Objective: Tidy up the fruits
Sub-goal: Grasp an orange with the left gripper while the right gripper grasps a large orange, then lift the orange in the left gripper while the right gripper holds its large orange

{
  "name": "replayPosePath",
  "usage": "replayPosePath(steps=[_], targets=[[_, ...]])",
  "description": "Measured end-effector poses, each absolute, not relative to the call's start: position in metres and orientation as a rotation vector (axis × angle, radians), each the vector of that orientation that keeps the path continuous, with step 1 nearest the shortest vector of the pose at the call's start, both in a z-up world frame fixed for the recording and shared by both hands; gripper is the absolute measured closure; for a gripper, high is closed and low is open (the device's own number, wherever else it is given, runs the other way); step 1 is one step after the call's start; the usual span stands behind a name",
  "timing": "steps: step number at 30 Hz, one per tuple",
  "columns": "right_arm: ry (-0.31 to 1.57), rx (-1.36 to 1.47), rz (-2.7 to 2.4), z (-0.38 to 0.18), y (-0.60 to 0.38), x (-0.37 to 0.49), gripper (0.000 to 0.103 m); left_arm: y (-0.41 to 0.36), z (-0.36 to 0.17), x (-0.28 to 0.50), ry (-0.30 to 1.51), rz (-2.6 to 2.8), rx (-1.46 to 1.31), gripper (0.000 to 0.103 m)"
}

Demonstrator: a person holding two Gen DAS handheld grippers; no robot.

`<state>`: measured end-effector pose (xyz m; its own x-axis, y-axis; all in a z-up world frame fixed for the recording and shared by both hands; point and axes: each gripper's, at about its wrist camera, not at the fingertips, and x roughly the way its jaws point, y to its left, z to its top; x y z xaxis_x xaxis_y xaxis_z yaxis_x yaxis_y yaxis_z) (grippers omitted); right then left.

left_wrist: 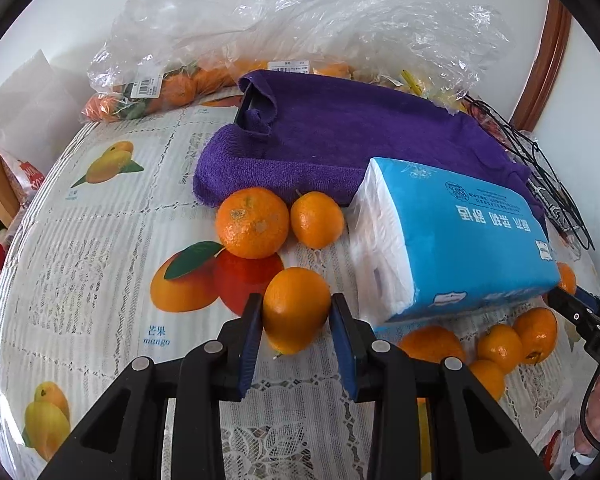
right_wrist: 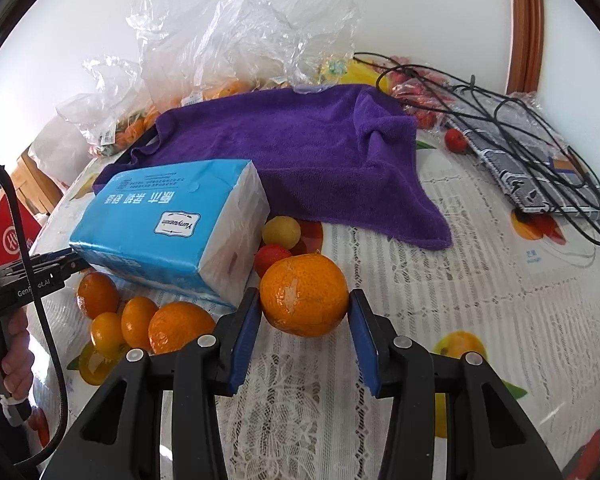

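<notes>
In the left wrist view my left gripper (left_wrist: pixel 296 312) is shut on a small smooth orange (left_wrist: pixel 296 310), held between both blue pads just above the tablecloth. Two more oranges (left_wrist: pixel 253 222) (left_wrist: pixel 317 220) lie beyond it against the purple towel (left_wrist: pixel 340 136). In the right wrist view my right gripper (right_wrist: pixel 304 312) has its pads around a large mandarin (right_wrist: pixel 304 294); the left pad touches it, the right pad stands just off it. A pile of small oranges (right_wrist: pixel 140 320) lies to its left. A yellow fruit (right_wrist: pixel 281 232) and a red fruit (right_wrist: pixel 272 258) lie behind the mandarin.
A blue tissue pack (left_wrist: pixel 460 232) lies between the grippers, also in the right wrist view (right_wrist: pixel 172 228). Clear plastic bags with fruit (left_wrist: pixel 172 84) sit at the back. Black cables (right_wrist: pixel 520 120) and a patterned pouch (right_wrist: pixel 512 160) lie at the right. The other gripper (right_wrist: pixel 40 272) shows at left.
</notes>
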<state>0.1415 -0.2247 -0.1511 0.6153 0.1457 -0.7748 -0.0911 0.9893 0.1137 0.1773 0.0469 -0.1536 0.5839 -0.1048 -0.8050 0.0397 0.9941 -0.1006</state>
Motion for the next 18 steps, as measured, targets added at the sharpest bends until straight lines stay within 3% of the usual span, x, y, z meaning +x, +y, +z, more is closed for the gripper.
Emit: replayPosePath(steps=[10,12,18], targets=[[0.842,0.081,0.115,-0.121,-0.227,0.109,0.059,0.047,-0.132,0.139,0.916,-0.089,-0.092,0.072],[0.834,0.09,0.108,-0.114,-0.228,0.105,0.059,0.044,-0.124,0.132,0.905,-0.093,-0.094,0.081],[0.798,0.086,0.11,-0.092,-0.228,0.094,0.059,0.034,-0.107,0.119,0.871,-0.121,-0.104,0.085]])
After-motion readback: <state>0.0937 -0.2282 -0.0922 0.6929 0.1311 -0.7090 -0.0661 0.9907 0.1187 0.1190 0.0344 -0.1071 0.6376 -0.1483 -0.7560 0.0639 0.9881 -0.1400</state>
